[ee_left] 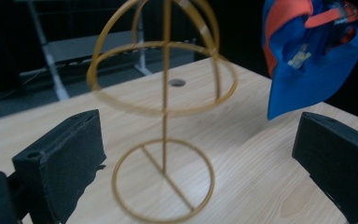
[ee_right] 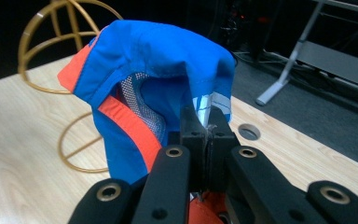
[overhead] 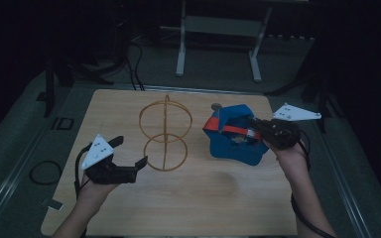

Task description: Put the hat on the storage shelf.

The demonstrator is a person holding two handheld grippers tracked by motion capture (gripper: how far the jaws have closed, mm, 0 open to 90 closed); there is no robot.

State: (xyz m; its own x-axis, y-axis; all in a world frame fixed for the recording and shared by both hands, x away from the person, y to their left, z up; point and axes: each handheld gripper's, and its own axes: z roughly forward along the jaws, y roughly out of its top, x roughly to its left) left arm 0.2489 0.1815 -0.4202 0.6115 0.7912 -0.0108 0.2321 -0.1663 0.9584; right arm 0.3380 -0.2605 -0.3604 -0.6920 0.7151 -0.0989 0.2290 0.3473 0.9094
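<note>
A gold wire hat stand point(overhead: 165, 133) stands upright in the middle of the wooden table point(overhead: 129, 208), with a domed cage on top and a ring base point(ee_left: 164, 179). My left gripper point(overhead: 129, 151) is open to the left of the stand, its jaws pointing at the base from a short way off. A blue cap with orange trim point(overhead: 233, 134) hangs lifted to the right of the stand. My right gripper point(overhead: 254, 130) is shut on the cap's edge point(ee_right: 208, 105). The stand point(ee_right: 58, 56) shows behind the cap in the right gripper view.
A round cable hole point(overhead: 217, 105) sits in the table near its far edge. A white desk frame point(overhead: 218, 44) stands on the floor beyond the table. A black cable loop point(overhead: 44, 172) lies on the floor at the left.
</note>
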